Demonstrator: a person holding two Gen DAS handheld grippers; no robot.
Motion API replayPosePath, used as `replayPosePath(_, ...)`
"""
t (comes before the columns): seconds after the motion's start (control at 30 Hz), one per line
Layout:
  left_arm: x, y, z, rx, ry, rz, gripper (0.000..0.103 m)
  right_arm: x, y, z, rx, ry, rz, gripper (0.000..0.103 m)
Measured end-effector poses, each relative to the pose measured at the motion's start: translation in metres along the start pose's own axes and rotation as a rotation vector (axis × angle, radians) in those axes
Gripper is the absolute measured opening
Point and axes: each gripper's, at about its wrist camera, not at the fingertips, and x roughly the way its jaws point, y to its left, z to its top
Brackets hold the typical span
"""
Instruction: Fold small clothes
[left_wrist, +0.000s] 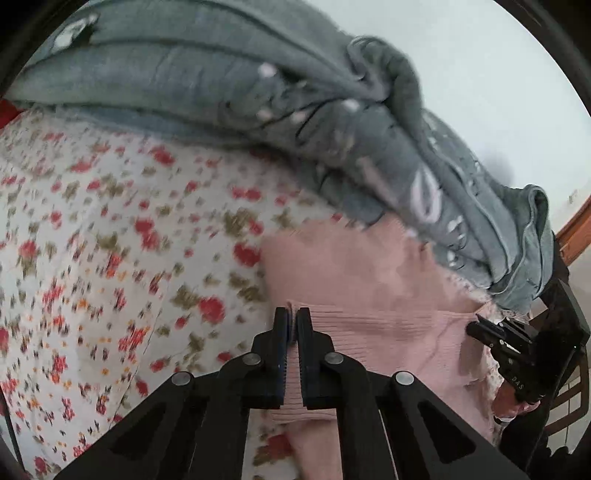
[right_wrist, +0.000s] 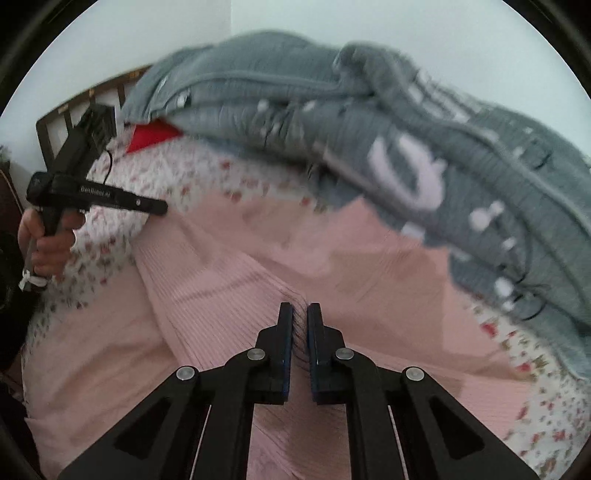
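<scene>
The left gripper (left_wrist: 291, 326) has its fingers pressed together on a ribbed edge of the pink garment (left_wrist: 369, 280), a thin fold of cloth caught between them. The right gripper (right_wrist: 300, 325) does the same on its side: fingers nearly closed, with ribbed pink fabric bunched in the narrow gap. From the left wrist view the right gripper (left_wrist: 517, 347) shows at the garment's far edge, and from the right wrist view the left gripper (right_wrist: 99, 195) sits beyond the garment's opposite edge, held in a bare hand (right_wrist: 48, 240), so the two grips are well apart with the cloth stretched between them.

The pink garment (right_wrist: 229, 280) lies on the bed, over a white floral sheet (left_wrist: 110, 229) that shows around it. Part of it already looks doubled: a diagonal edge crosses the ribbed fabric, which suggests one layer turned over another, though motion blur makes this uncertain. Behind the garment, touching its far side, is a heap of grey fabric with white markings (right_wrist: 369, 140), rumpled and unfolded. A red item (right_wrist: 151, 136) peeks out under that heap.

As a judgement, the fold of the pink piece is under way, not finished, with the edges yet to be laid flat and released. The grey heap looks untouched.
</scene>
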Motion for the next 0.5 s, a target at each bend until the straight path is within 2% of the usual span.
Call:
replayPosePath(0.17, 0.010, -0.020, 0.022, 0.044, -0.042, 0.016, 0.006, -0.001, -0.024, 0.012, 0.052, -0.006, -0.052, 0.008)
replayPosePath(0.2, 0.018, -0.020, 0.025, 0.045, -0.023, 0.042, 0.006, 0.007, -0.027, 0.012, 0.055, 0.008, -0.062, 0.008)
replayPosePath(0.23, 0.029, -0.016, 0.026, 0.033, 0.015, 0.100, 0.006, 0.013, -0.029, 0.012, 0.057, 0.024, -0.066, 0.008)
replayPosePath(0.27, 0.035, -0.013, 0.026, 0.022, 0.029, 0.120, 0.006, 0.029, -0.032, 0.010, 0.071, 0.070, -0.069, 0.010)
replayPosePath(0.37, 0.054, 0.001, 0.021, -0.037, 0.085, 0.130, 0.006, 0.056, -0.041, -0.003, 0.133, 0.184, -0.044, 0.013)
replayPosePath(0.4, 0.054, 0.005, 0.019, -0.062, 0.095, 0.132, 0.006, 0.052, -0.046, -0.005, 0.155, 0.184, -0.034, 0.016)
replayPosePath(0.43, 0.052, 0.008, 0.017, -0.081, 0.098, 0.137, 0.008, 0.042, -0.053, -0.006, 0.188, 0.165, -0.029, 0.019)
replayPosePath(0.5, 0.044, 0.011, 0.014, -0.090, 0.107, 0.160, 0.025, 0.007, -0.071, -0.010, 0.264, 0.084, -0.039, 0.050)
